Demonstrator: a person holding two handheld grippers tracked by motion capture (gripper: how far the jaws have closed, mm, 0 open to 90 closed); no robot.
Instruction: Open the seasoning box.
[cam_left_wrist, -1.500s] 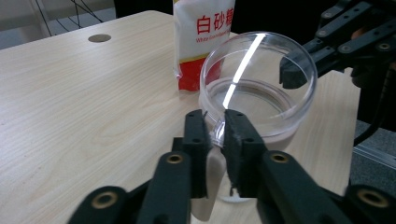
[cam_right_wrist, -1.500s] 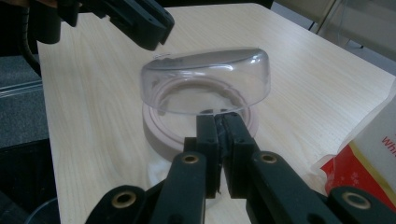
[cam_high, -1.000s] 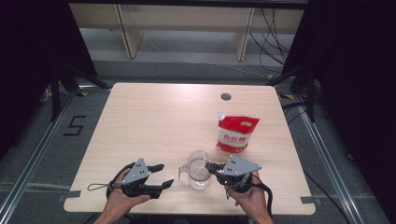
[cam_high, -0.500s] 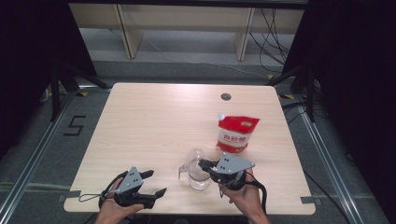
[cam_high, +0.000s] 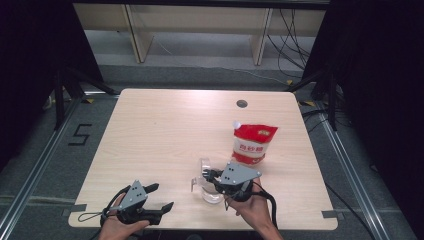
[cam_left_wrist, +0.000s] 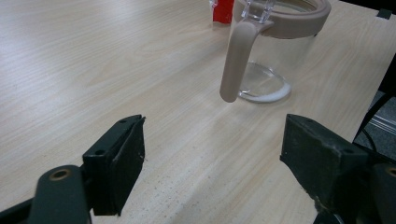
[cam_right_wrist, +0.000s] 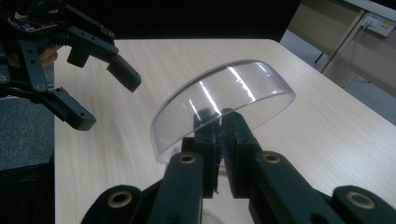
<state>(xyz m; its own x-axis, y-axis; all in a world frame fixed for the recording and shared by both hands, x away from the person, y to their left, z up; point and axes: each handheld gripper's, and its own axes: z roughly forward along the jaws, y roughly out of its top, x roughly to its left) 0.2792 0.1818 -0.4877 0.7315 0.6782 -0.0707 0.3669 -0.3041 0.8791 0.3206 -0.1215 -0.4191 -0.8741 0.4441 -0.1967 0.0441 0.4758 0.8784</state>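
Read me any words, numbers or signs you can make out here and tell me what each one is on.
"5": black mark on the floor left of the table.
Red pouch: a line of red characters on its white band, too blurred to read.
Clear jug, its clear lid held in the right claw, and the left claw: no text visible.

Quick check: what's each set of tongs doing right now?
Left tongs: open, holding nothing.
Right tongs: shut on the clear lid.

Clear jug (cam_left_wrist: 273, 51), beige handle (cam_left_wrist: 236, 60); red-white pouch (cam_high: 254, 144); pale wood table (cam_high: 165, 135).
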